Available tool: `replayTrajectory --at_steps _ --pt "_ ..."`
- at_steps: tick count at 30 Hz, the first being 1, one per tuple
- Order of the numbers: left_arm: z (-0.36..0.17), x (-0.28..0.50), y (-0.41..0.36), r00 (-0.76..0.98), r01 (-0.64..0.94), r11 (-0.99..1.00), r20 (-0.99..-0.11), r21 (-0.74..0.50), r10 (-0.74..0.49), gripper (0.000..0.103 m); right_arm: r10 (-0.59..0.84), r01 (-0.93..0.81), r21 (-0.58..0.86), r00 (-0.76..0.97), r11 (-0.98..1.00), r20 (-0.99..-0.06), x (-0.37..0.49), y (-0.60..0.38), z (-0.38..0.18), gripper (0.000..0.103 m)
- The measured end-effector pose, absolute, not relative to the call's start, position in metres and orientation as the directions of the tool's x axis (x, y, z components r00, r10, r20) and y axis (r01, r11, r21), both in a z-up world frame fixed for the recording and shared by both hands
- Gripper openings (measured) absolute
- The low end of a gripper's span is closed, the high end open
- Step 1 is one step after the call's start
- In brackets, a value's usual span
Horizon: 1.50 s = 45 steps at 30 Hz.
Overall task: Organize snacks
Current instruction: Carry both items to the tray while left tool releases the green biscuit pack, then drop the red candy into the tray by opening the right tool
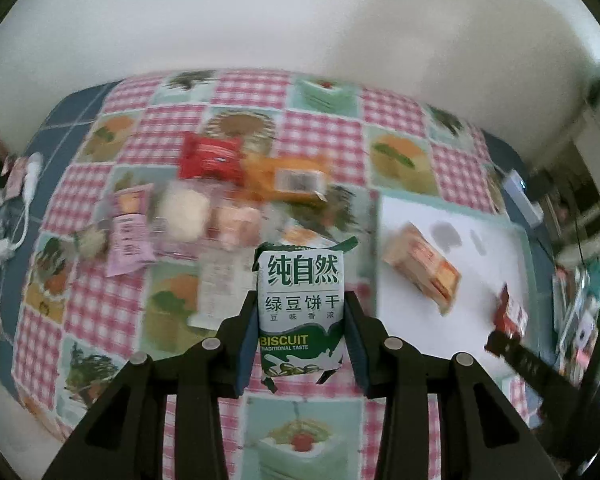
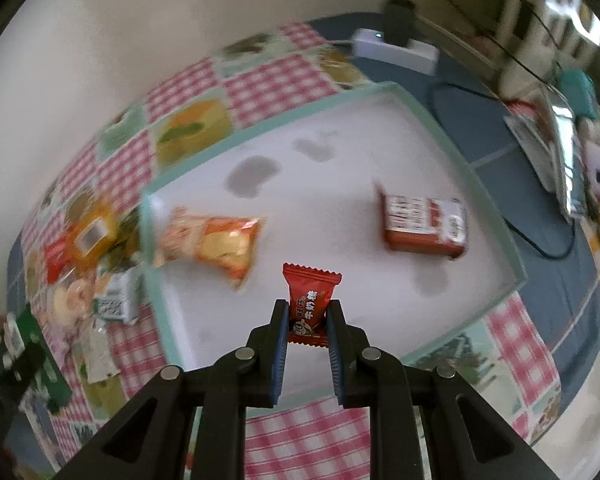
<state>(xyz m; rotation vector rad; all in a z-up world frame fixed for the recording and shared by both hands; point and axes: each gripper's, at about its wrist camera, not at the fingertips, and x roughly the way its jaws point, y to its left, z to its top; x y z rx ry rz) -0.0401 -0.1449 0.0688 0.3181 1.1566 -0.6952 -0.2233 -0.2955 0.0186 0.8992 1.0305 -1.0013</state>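
Note:
My left gripper (image 1: 302, 320) is shut on a green and white biscuit packet (image 1: 300, 304), held upright above the checked tablecloth. My right gripper (image 2: 308, 320) is shut on a small red milk candy (image 2: 310, 300), held above the near edge of a white tray (image 2: 340, 184) with a teal rim. In the tray lie an orange snack bag (image 2: 216, 244) and a red and white packet (image 2: 424, 224). A pile of loose snacks (image 1: 220, 196) lies on the cloth left of the tray (image 1: 480, 248). The right gripper with its candy shows in the left wrist view (image 1: 508, 324).
A white power strip (image 2: 396, 50) and cables lie on the blue surface beyond the tray. Cluttered items stand at the far right (image 2: 572, 152). A white cable and plug (image 1: 24, 192) lie at the table's left edge. A plain wall rises behind the table.

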Motion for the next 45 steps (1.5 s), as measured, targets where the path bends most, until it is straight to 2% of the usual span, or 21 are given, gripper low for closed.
replayTrajectory --at_steps 12,25,26,29,34,36,38,42,44,45 --pt "0.024 -0.111 -0.202 0.091 0.793 0.598 -0.949 -0.116 -0.304 0.041 -0.203 0.98 0.117 0.15 0.163 -0.968 -0.273 -0.323 0.003 0.02" --pt "-0.007 -0.122 -0.225 0.072 0.833 0.541 -0.946 -0.117 -0.316 0.041 -0.13 0.97 0.12 0.149 0.21 -0.98 -0.256 -0.314 -0.017 0.02" --pt "-0.008 -0.122 -0.226 0.074 0.834 0.539 -0.945 -0.117 -0.32 0.043 -0.123 0.97 0.119 0.146 0.21 -0.982 -0.255 -0.313 -0.019 0.02" --pt "-0.008 -0.122 -0.226 0.069 0.836 0.533 -0.94 -0.127 -0.333 0.062 -0.113 0.972 0.115 0.14 0.207 -0.984 -0.255 -0.313 -0.022 0.021" --pt "-0.004 -0.124 -0.227 0.096 0.842 0.531 -0.943 -0.094 -0.319 0.063 -0.109 0.972 0.112 0.137 0.208 -0.984 -0.251 -0.312 -0.024 0.021" --pt "-0.003 -0.12 -0.225 0.101 0.833 0.547 -0.948 -0.085 -0.302 0.071 -0.106 0.973 0.108 0.132 0.204 -0.986 -0.252 -0.312 -0.024 0.021" --pt "-0.002 -0.115 -0.222 0.101 0.819 0.568 -0.951 -0.088 -0.293 0.072 -0.098 0.975 0.103 0.124 0.198 -0.987 -0.25 -0.317 -0.028 0.021" --pt "-0.001 -0.104 -0.216 0.118 0.788 0.611 -0.955 -0.078 -0.273 0.075 -0.086 0.977 0.102 0.119 0.185 -0.989 -0.253 -0.317 -0.032 0.03" --pt "0.0 -0.098 -0.211 0.12 0.769 0.635 -0.959 -0.074 -0.257 0.079 -0.083 0.979 0.101 0.118 0.179 -0.99 -0.255 -0.316 -0.033 0.051" --pt "-0.001 -0.096 -0.209 0.121 0.759 0.647 -0.962 -0.071 -0.246 0.081 -0.085 0.979 0.101 0.117 0.176 -0.989 -0.258 -0.317 -0.034 0.055"
